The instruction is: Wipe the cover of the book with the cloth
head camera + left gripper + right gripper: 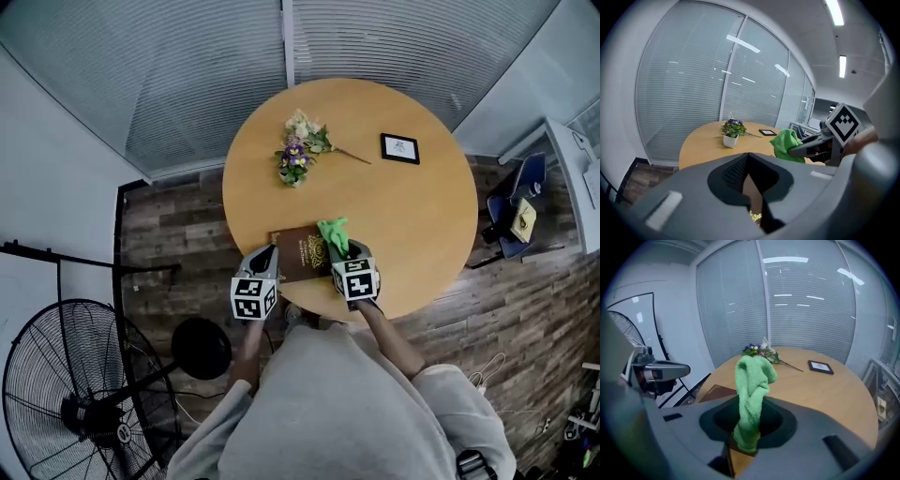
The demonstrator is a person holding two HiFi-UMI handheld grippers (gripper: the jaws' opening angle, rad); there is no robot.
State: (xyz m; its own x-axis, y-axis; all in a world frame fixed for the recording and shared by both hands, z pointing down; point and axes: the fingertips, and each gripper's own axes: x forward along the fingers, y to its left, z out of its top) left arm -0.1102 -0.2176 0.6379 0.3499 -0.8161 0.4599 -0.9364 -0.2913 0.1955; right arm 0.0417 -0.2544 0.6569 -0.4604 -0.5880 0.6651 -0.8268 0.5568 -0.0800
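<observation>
Your right hand-held gripper (345,253) and the green cloth (335,232) hide the book's (296,257) right edge (head view); its gold title (314,249) is too small to read.

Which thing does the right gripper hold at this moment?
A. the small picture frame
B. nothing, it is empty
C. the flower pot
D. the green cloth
D: in the right gripper view, the right gripper is shut on the green cloth, which sticks up from between its jaws, while the left gripper grips the book.
</observation>
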